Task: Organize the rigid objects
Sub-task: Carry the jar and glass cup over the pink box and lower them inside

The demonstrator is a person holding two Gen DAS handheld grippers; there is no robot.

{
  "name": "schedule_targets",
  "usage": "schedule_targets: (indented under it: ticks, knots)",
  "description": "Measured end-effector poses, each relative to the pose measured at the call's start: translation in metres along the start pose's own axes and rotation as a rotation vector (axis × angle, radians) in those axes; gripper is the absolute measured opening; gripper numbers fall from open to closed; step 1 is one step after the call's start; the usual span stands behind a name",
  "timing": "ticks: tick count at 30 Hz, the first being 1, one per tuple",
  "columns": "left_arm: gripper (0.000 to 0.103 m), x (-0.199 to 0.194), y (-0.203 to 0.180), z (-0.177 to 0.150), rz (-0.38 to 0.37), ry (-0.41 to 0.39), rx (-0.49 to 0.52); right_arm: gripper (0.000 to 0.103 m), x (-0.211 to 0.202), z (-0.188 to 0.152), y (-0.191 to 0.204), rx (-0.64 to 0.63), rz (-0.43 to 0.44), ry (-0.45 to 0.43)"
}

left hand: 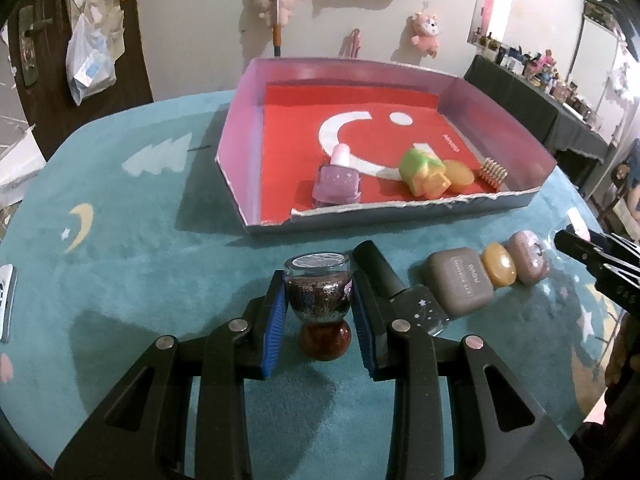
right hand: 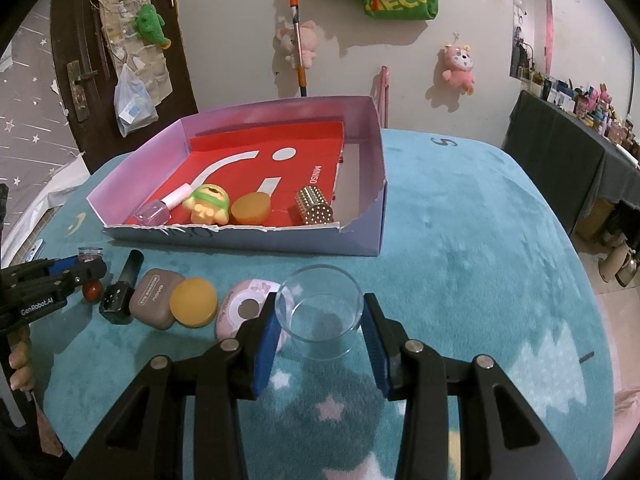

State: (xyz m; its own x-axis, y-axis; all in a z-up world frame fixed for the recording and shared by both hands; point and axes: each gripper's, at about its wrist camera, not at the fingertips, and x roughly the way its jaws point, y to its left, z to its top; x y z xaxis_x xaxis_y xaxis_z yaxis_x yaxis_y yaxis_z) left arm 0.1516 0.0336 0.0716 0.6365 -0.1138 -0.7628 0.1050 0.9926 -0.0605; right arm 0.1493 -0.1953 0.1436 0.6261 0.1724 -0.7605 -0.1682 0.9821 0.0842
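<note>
My left gripper (left hand: 319, 312) is shut on a glitter nail-polish bottle (left hand: 319, 290) with a red round cap, just above the teal cloth. My right gripper (right hand: 320, 328) is shut on a clear glass cup (right hand: 320, 312). A black nail-polish bottle (left hand: 384, 276), a grey case (left hand: 460, 280), an orange disc (left hand: 498, 269) and a pink round case (left hand: 528, 257) lie in a row in front of the box. The cardboard box (left hand: 420, 210) with a red floor holds a purple bottle (left hand: 338, 184), a green-yellow toy (left hand: 424, 172), an orange disc (left hand: 459, 175) and a gold studded cylinder (left hand: 493, 172).
The round table has a teal cloth (right hand: 480, 260). A white device (left hand: 6, 300) lies at its left edge. A dark-draped shelf of small items (right hand: 568, 128) stands at the right. Plush toys hang on the wall behind.
</note>
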Motion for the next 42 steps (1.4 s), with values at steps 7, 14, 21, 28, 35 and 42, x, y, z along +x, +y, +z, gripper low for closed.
schedule_targets:
  ticks: [7,14,21,28,35,42]
  knots:
    - [0.029,-0.017,0.0,0.003,0.002,-0.034,0.021,0.043,-0.003,0.004,0.004,0.002,0.007,-0.017]
    - [0.029,-0.028,-0.007,0.02,-0.03,-0.068,0.058,0.043,-0.011,0.016,0.007,-0.02,0.02,-0.053]
    - [0.029,-0.028,-0.022,0.076,-0.112,-0.101,0.125,0.043,-0.008,0.066,0.02,-0.099,0.074,-0.114]
    - [0.029,0.016,-0.042,0.128,-0.172,0.003,0.184,0.043,0.045,0.115,0.025,-0.118,0.155,-0.02]
    - [0.029,0.068,-0.053,0.147,-0.154,0.133,0.226,0.043,0.09,0.126,0.031,-0.148,0.147,0.082]
    - [0.029,0.107,-0.062,0.153,-0.129,0.247,0.261,0.043,0.108,0.127,0.027,-0.152,0.141,0.144]
